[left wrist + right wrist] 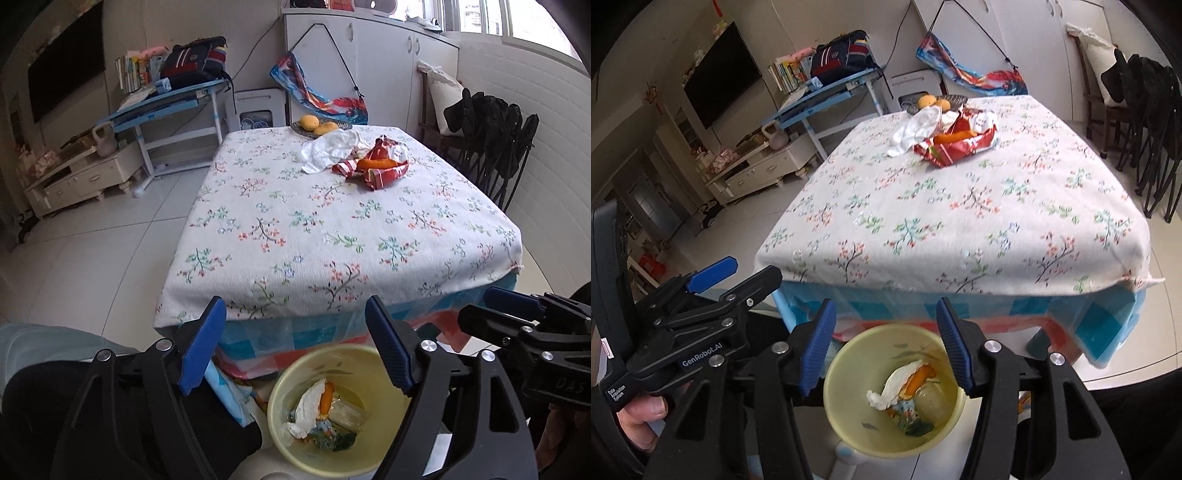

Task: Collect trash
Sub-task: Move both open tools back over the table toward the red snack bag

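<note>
A pale yellow bin (369, 369) (857, 369) stands on the floor at the near edge of the table. In it lie a white tissue (308, 406), an orange peel and a clear plastic cup. My left gripper (295, 302) hangs open above the bin with nothing between its fingers. My right gripper (886, 302) is beside it, also open and empty over the bin. At the far end of the floral tablecloth (314, 229) lie a red wrapper (373, 173) (956, 149), an orange piece (376, 162) on it, and crumpled white paper (328, 149) (919, 129).
A plate of yellow fruit (319, 125) sits at the table's far edge. Chairs draped with black jackets (495, 122) stand to the right. A blue desk (166, 107) and a low cabinet (81, 177) are to the left across the tiled floor.
</note>
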